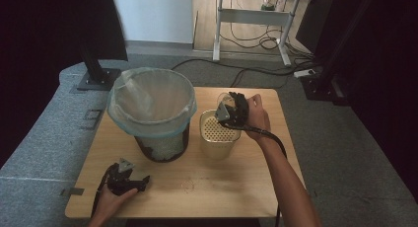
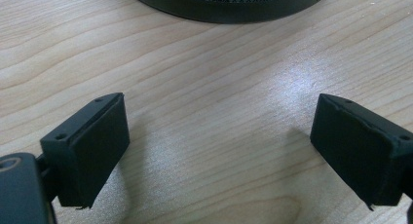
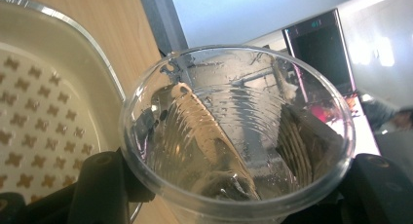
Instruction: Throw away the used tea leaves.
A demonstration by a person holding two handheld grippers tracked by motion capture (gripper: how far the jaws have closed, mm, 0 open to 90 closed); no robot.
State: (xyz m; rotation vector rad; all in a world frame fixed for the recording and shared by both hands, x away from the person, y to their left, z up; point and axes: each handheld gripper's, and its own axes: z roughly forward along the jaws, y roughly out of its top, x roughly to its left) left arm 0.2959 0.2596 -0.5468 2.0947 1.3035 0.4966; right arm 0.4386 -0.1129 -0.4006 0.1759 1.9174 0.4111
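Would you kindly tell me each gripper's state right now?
Left gripper: open, holding nothing, above the table.
Right gripper: shut on the clear plastic cup.

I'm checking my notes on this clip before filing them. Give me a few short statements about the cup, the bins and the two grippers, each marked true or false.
1. The right gripper is shut on a clear plastic cup. True.
2. The cup is held beside the cream container with the perforated insert. True.
3. The left gripper clamps a sheet of paper. False: its jaws stand open over bare wooden table.
4. The mesh bin has no liner. False: a pale plastic bag lines it and folds over its rim.
5. The left gripper rests low near the table's front edge. True.
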